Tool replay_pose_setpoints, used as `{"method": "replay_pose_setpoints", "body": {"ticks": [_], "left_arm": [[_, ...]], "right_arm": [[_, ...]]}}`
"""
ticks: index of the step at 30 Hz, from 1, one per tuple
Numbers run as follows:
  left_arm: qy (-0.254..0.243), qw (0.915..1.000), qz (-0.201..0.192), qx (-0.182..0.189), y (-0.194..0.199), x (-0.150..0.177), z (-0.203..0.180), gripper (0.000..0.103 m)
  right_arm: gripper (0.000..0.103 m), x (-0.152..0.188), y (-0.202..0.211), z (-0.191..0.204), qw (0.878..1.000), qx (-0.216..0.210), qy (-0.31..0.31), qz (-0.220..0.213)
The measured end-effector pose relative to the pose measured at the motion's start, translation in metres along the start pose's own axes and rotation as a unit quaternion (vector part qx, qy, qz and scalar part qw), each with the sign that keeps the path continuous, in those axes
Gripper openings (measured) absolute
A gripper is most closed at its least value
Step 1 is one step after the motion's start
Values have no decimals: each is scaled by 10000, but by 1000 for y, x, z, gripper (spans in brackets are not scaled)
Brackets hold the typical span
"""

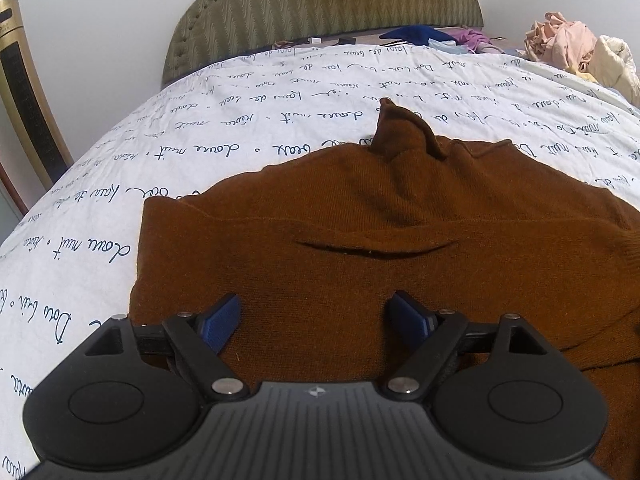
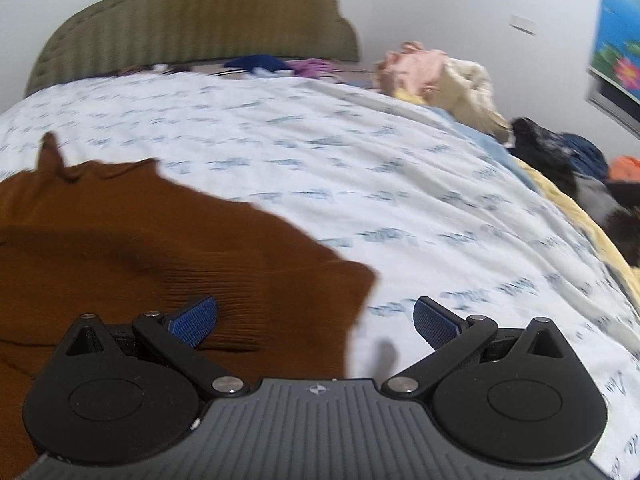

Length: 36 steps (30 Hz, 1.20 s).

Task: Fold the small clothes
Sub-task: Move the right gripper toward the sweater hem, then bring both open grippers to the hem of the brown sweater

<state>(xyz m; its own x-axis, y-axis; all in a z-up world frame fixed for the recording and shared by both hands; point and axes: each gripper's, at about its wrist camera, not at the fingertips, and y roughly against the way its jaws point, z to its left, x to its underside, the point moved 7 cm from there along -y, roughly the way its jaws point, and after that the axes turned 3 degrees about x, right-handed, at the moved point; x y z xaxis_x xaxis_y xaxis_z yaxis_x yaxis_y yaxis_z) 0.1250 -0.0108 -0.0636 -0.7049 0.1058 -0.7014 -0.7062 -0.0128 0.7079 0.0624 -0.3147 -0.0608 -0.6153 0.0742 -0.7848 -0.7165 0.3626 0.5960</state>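
Both claws, left claw (image 1: 313,322) and right claw (image 2: 316,322), gape wide over brown sweater (image 1: 360,220) on script-printed bedspread (image 1: 160,132).

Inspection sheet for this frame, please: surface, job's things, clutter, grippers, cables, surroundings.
Surface: bed cover, white with script print.
Job's things: brown sweater spread flat, one point sticking up at its far edge.
Clutter: pink and cream clothes pile; dark garments at the bed's edge.
Grippers: left gripper open over the sweater; right gripper open at its ribbed corner, nothing between the jaws.
Cables: nothing seen.
Surroundings: olive headboard, white wall.
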Motion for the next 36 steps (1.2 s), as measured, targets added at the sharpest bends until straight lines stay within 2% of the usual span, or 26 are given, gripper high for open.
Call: {"method": "replay_pose_setpoints", "body": {"ticks": [2,4,6,9,16,24,30,33,36], "left_arm": [[10,10000,3,9,-1,0,0,83],[7,10000,2,7,-1,0,0,83],[-13,10000,-8,-6,-1,0,0,84],[-8,10000,-11,9,0,1,0,84],[40,10000,-10,-2,1,2,3,88],[131,9998,56,158,16,9,5,88],[111,9996,60,270,35,23,7,88],[122,9992,113,354,44,33,9,88],[229,9988,133,410,54,45,15,88]], "right_arm": [[103,1,4,-5,9998,-77,-180,-53],[103,2,9,0,9990,-359,-250,-76],[103,7,11,14,9979,-648,-7,-25],[103,14,4,29,9974,-558,440,123],[103,13,24,14,9980,-625,23,-91],[103,28,52,9,9882,-1494,-316,-119],[103,35,78,18,9836,-1767,-81,-343],[103,42,84,18,9793,-1999,-238,-236],[103,55,91,18,9696,-2392,-507,-28]]}}
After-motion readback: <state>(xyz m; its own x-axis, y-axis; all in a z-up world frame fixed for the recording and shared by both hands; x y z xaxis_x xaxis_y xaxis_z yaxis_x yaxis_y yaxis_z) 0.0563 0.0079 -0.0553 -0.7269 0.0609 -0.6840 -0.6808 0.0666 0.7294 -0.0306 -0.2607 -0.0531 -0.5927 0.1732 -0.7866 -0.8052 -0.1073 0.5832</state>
